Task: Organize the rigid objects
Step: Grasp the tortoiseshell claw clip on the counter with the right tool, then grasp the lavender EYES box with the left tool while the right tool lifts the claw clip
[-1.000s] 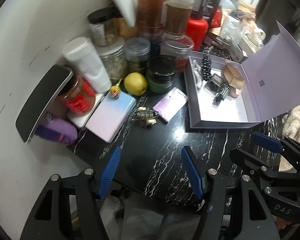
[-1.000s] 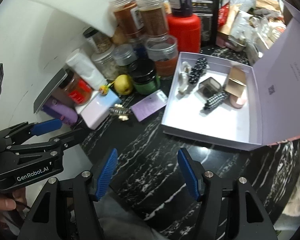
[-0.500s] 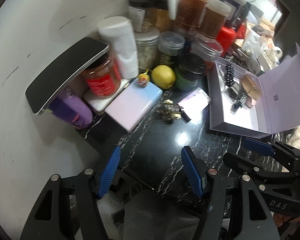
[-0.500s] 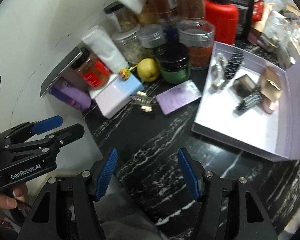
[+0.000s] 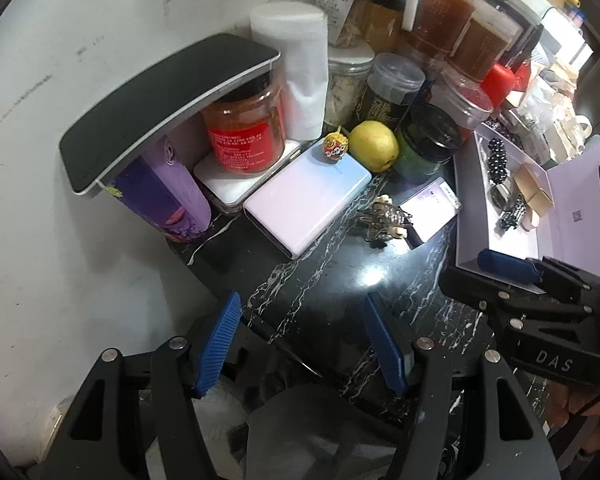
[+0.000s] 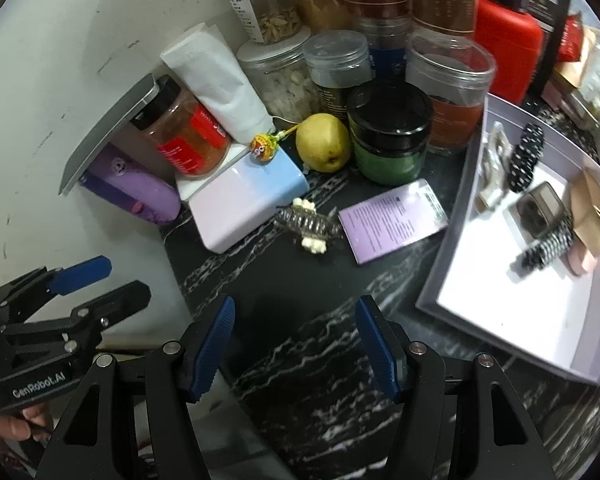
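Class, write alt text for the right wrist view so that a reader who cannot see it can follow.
An open, empty right gripper hovers over a black marbled countertop crowded with jars. Ahead lie a hair claw clip, a purple card, a pastel power bank and a yellow pear. An open lilac box holding accessories sits at right.

— What is on the black table [image 6: 300, 344]?
— A hair clip [image 6: 309, 225] lies in the middle. A purple card [image 6: 392, 221] is just beside it, and a pastel box [image 6: 247, 200] is on its other side.
— And the right gripper [image 6: 296, 338]?
— Its blue fingers [image 6: 212, 347] stand apart with nothing between them.
— What else?
— A yellow pear [image 6: 322, 142] sits by a green jar [image 6: 390, 138]. An open box [image 6: 500, 308] holds small things. The left gripper [image 6: 84, 284] pokes in at the side.
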The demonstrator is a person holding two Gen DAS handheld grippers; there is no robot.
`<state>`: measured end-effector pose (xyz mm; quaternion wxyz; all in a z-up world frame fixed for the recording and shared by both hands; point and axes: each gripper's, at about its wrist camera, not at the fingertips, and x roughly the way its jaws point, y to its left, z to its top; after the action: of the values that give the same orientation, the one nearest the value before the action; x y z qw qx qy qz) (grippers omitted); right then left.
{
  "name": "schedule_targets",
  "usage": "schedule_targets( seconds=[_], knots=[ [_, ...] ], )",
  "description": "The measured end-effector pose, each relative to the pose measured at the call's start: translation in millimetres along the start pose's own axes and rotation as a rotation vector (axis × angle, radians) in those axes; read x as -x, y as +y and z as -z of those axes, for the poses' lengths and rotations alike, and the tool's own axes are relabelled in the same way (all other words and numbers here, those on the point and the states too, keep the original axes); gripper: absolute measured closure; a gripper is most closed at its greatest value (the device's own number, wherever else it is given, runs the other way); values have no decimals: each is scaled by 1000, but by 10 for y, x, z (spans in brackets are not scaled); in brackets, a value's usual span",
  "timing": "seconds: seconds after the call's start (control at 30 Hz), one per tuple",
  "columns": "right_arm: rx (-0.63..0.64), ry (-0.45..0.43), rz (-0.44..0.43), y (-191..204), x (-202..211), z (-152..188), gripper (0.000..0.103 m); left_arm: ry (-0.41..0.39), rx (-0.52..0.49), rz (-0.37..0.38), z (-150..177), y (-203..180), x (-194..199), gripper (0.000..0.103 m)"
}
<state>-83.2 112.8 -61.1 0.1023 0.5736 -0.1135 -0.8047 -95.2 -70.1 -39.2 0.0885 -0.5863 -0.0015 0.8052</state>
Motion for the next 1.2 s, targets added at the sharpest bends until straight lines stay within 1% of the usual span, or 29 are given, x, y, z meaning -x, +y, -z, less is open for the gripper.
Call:
schedule_targets(
  seconds=[0.13, 0.23, 0.43, 0.6, 0.7, 0.77, 0.83, 0.9, 0.97, 1.0, 1.03, 1.07, 1.2],
  knots=[
    [16, 22, 6, -19, -166, -104, 40, 25, 15, 5, -30, 35, -138, 40],
    [34, 39, 6, -34, -288, -172, 40, 40, 31, 22, -37, 32, -230, 40],
    [97, 44, 18, -48, -499, -320, 40, 71, 21, 40, -83, -34, -371, 40],
    [145, 45, 20, -56, -625, -444, 40, 68, 34, 55, -159, -47, -408, 40],
    [181, 55, 5, -42, -698, -501, 40, 63, 63, 77, -255, -33, -411, 40],
    [210, 73, -27, -24, -773, -540, 40, 49, 62, 71, -314, -44, -398, 40],
    [236, 84, -32, -8, -834, -564, 40, 40, 38, 50, -360, -74, -388, 40],
    [246, 108, -57, -10, -900, -584, 41, 35, 21, 39, -381, -82, -381, 40],
    [227, 127, -88, -34, -945, -590, 49, 32, 11, 41, -401, -82, -371, 40],
    [215, 135, -86, -46, -966, -584, 61, 28, 2, 43, -410, -88, -363, 40],
    [208, 144, -72, -57, -992, -568, 69, 26, -6, 40, -416, -98, -357, 40],
    [205, 151, -67, -63, -1006, -551, 69, 24, -14, 36, -423, -106, -355, 40],
    [202, 134, -78, -67, -943, -431, 69, 19, -43, 27, -449, -152, -349, 40]
  ],
)
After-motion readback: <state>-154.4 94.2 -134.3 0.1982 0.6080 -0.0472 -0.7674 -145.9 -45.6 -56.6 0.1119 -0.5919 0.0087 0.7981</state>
